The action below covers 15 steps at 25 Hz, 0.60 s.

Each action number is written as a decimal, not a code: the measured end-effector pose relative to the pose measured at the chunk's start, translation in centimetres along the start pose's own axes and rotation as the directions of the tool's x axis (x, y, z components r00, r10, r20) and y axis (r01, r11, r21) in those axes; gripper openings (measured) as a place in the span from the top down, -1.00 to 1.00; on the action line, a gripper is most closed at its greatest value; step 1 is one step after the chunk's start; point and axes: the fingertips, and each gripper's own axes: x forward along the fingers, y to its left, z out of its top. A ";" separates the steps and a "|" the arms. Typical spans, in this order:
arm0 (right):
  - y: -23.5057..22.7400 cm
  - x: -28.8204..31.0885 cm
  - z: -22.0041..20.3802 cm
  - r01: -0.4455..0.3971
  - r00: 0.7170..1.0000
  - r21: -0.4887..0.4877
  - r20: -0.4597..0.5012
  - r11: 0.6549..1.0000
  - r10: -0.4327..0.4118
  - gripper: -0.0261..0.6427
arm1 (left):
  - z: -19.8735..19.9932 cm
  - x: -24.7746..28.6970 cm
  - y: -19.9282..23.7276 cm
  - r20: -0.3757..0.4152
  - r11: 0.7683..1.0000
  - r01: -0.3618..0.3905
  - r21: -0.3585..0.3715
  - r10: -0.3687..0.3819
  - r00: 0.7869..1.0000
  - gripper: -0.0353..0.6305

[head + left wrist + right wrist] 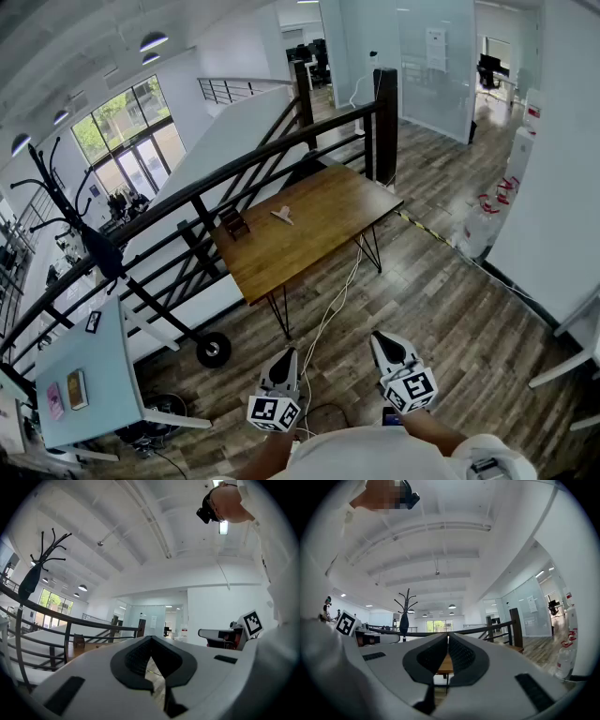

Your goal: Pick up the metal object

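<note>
Step in hand: approach, no grasp begun. Left gripper [283, 359] and right gripper [387, 345] are both held close to the body, jaws clenched on nothing. The pale piece that is probably the metal object [282, 216] lies on the wooden counter [319, 234], well apart from both grippers, near a small dark item [234, 223]. Next move: walk up, open 1 set of jaws, lower over it.

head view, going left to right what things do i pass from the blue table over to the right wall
light blue table → small dark object on the wooden table → small pale object on the same table → black railing post → clear bottles on the floor by the wall
</note>
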 end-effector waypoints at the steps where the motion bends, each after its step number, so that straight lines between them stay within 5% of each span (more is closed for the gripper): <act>1: -0.3 -0.2 0.0 -0.001 1.000 0.003 -0.002 1.000 0.001 0.84 | -0.1 0.2 -0.4 -0.004 1.000 0.004 -0.010 -0.004 1.000 0.85; 15: -5.1 -2.8 2.2 -0.055 0.997 0.072 0.066 0.996 0.050 0.84 | -0.1 2.6 -5.6 -0.006 0.997 0.044 -0.059 -0.045 0.999 0.85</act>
